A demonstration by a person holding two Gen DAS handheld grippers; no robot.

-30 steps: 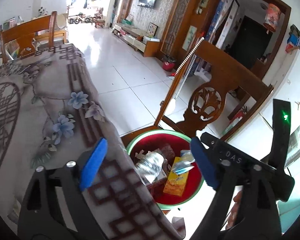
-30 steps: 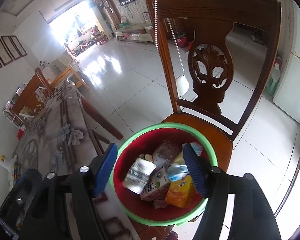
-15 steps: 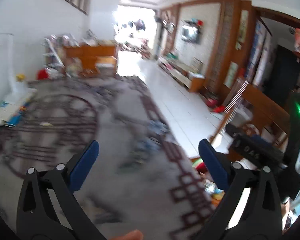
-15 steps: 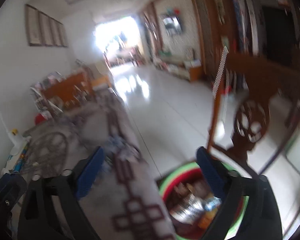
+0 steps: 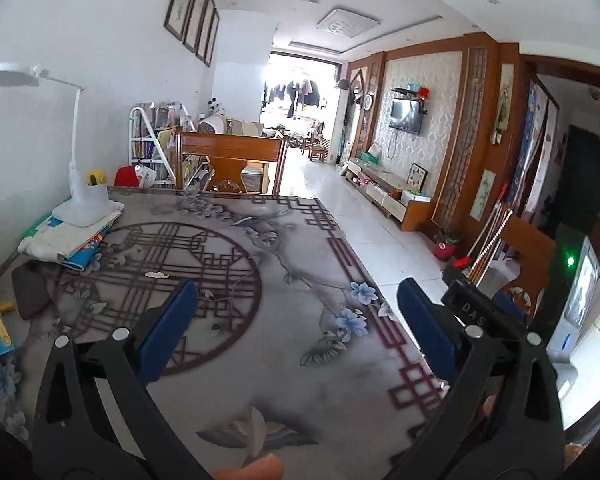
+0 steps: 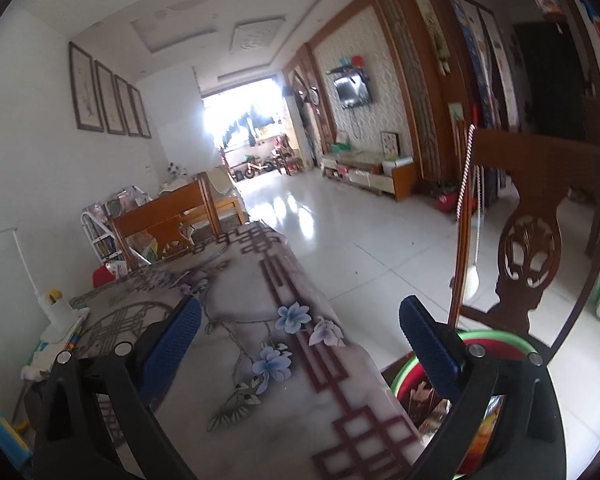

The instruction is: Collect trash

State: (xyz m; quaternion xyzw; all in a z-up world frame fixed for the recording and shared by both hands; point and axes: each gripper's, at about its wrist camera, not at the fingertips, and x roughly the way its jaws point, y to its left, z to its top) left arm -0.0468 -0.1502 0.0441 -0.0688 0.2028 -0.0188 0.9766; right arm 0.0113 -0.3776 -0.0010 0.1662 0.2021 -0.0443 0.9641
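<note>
Trash scrap (image 5: 157, 275) lies on the patterned bench (image 5: 284, 364), ahead of the left gripper (image 5: 298, 326), jaws apart, empty | green-rimmed basin (image 6: 496, 338) of trash behind the right gripper (image 6: 300, 330), jaws apart, empty | wooden chair (image 6: 532, 240) beyond.

table (image 5: 300, 280) with a flowered cloth carries a white lamp (image 5: 85, 200) on books (image 5: 72, 236), near a scrap (image 5: 158, 275).

A red basin with a green rim (image 6: 496, 336) sits at 5 o'clock in the right wrist view, on a wooden chair seat. Crumpled wrappers and cartons (image 6: 428, 396) lie inside it, partly hidden.
</note>
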